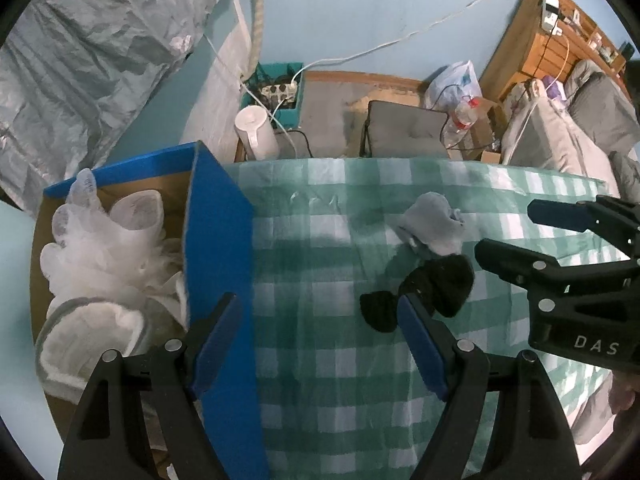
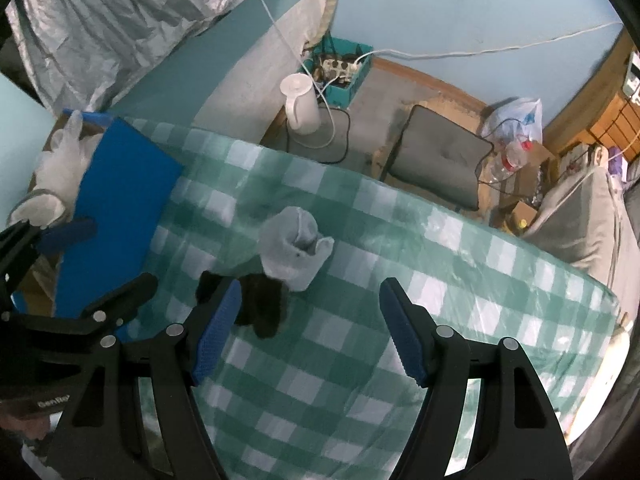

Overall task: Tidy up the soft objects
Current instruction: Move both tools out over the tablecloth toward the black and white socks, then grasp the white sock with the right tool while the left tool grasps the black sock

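Note:
A black sock (image 1: 432, 292) (image 2: 260, 304) and a pale grey-white sock (image 1: 434, 226) (image 2: 294, 246) lie touching each other on the green checked tablecloth (image 1: 320, 360) (image 2: 360, 360). A blue cardboard box (image 1: 218, 264) (image 2: 120, 200) at the table's left holds white soft items (image 1: 104, 240) (image 2: 60, 164). My left gripper (image 1: 320, 340) is open and empty, hovering over the box's right wall and the cloth. My right gripper (image 2: 310, 328) is open and empty above the cloth, just right of the black sock; it also shows in the left wrist view (image 1: 504, 232).
Beyond the table's far edge stand a white kettle (image 1: 256, 132) (image 2: 300, 104), a grey cushion (image 1: 404, 128) (image 2: 436, 160), a teal crate of power strips (image 1: 276, 88), a plastic bottle (image 1: 464, 116) and a wooden shelf (image 1: 560, 20). Silver foil sheeting (image 1: 80, 60) hangs at left.

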`<state>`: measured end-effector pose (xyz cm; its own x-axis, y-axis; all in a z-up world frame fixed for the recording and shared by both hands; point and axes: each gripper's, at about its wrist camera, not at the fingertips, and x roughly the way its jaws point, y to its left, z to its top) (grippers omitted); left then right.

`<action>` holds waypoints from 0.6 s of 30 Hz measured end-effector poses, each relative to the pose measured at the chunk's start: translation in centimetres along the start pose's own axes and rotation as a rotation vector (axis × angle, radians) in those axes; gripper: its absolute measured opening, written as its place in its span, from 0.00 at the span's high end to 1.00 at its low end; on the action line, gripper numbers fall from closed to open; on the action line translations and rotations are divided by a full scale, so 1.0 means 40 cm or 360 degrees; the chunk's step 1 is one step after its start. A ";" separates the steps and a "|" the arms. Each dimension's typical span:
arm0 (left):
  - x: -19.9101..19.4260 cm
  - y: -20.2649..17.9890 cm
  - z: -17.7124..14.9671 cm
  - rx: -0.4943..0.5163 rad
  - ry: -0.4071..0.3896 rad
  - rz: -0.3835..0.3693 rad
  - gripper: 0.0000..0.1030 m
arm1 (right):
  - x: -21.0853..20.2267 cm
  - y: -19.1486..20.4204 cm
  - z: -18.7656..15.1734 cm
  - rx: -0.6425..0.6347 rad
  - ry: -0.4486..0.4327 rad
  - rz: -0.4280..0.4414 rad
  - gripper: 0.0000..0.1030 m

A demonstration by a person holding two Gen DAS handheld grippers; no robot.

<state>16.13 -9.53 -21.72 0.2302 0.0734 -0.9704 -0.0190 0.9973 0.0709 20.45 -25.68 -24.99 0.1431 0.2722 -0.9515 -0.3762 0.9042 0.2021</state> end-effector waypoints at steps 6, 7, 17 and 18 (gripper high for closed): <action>0.025 -0.001 0.020 -0.0006 0.0013 -0.0002 0.21 | 0.037 0.005 0.038 -0.0012 0.0025 0.0048 0.30; 0.031 -0.002 0.023 -0.0004 0.0021 -0.0001 0.21 | 0.045 0.006 0.045 -0.0019 0.0030 0.0046 0.30; 0.065 -0.022 0.043 0.0078 0.0059 0.0018 0.21 | 0.141 0.006 0.077 -0.0052 0.0158 0.0046 0.30; 0.067 -0.025 0.044 0.0091 0.0062 0.0019 0.21 | 0.151 0.006 0.076 -0.0053 0.0177 0.0045 0.30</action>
<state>18.47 -10.31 -23.99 0.1924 0.0861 -0.9775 0.0346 0.9949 0.0945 24.03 -22.83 -29.97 0.0303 0.2578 -0.9657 -0.4092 0.8847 0.2234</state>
